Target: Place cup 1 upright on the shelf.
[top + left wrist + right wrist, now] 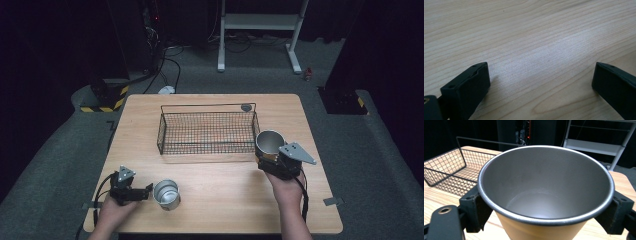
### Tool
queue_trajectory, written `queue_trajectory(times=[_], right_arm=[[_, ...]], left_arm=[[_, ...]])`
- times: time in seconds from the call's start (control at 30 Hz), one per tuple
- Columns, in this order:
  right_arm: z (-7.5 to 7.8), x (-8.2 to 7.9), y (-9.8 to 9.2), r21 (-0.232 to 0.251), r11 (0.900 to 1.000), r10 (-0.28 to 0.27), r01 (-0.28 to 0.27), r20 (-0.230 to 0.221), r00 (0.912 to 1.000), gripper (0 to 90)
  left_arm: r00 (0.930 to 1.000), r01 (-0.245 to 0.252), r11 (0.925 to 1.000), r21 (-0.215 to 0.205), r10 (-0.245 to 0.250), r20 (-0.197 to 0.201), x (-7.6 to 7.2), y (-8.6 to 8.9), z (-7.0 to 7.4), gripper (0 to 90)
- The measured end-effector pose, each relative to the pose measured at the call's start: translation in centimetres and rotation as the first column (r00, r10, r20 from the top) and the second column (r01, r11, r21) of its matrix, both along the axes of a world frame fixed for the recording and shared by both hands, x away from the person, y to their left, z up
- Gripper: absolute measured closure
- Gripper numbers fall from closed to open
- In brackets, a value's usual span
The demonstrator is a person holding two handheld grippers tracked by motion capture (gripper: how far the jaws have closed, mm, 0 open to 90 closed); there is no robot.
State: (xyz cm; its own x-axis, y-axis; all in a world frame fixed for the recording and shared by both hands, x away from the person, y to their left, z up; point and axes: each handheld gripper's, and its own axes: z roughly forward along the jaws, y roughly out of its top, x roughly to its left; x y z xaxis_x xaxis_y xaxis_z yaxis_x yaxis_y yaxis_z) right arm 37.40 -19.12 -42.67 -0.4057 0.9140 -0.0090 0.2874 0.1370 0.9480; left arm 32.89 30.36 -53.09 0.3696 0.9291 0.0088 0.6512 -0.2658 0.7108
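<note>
My right gripper (272, 159) is shut on a metal cup (270, 143) with a tan outside, held upright just right of the wire basket (165, 131). In the right gripper view the cup (544, 195) is empty, and the black fingers (475, 207) press both of its sides. A second steel cup (166, 193) stands upright on the table near the front left. My left gripper (148, 190) rests low beside it on its left, open. In the left gripper view its jaws stand wide apart over bare wood, with the left gripper (540, 82) holding nothing.
The black wire basket (446, 173) sits empty at the middle back of the wooden table (220, 185). Beyond the table are cables, a yellow-black striped base (105, 100) and a white shelf frame (260, 22) on the dark floor.
</note>
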Motion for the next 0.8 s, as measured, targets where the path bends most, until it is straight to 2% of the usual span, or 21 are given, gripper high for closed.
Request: queue_trajectory(times=[0.6, 0.8], right_arm=[[1.5, 2.4, 2.4, 0.033, 0.998, 0.046, -0.045, -0.024, 0.9986, 13.8], [1.8, 3.2, 3.1, 0.023, 0.998, 0.057, -0.056, -0.036, 0.9977, 13.8]], left_arm=[[1.0000, 0.005, 1.0000, 0.001, -0.005, 0.000, 0.0, 0.0, 0.0, 1.9], [1.0000, 0.003, 1.0000, -0.003, -0.003, 0.000, 0.0, 0.0, 0.0, 1.9]])
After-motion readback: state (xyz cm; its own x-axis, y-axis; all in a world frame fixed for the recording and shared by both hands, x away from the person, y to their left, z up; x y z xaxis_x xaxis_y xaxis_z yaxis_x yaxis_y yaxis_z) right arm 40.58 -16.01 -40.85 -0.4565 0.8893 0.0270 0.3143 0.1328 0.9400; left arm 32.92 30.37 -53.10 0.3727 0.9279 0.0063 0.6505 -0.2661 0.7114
